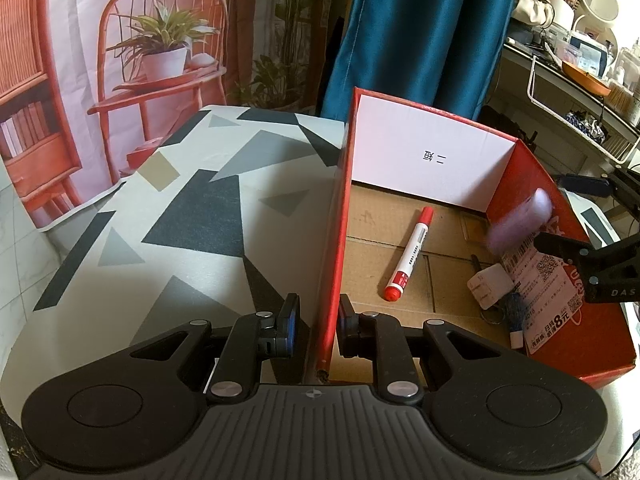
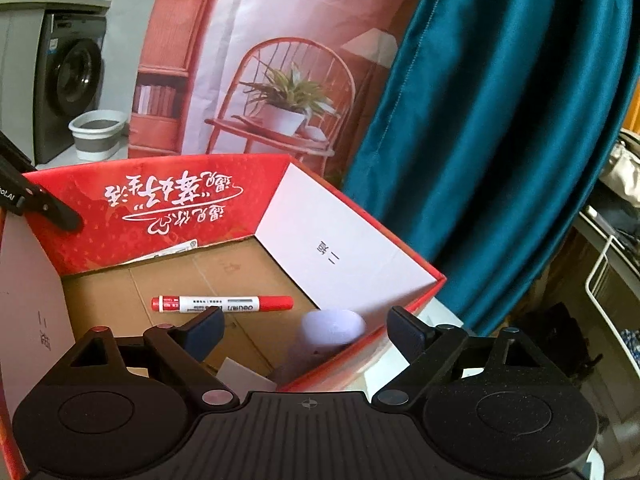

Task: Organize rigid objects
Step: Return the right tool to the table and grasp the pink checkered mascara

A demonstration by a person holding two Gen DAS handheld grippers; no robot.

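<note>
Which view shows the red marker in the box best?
The right wrist view: the red marker lies side-on across the cardboard floor of the red box, its printed barrel label readable, though the open right gripper crosses its lower edge. The left wrist view shows the whole marker unobstructed, but foreshortened, with its label unreadable.

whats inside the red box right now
Red box holds a red marker, a white tag with keys, and a blurred pale object. The near corner is hidden by the gripper.
</note>
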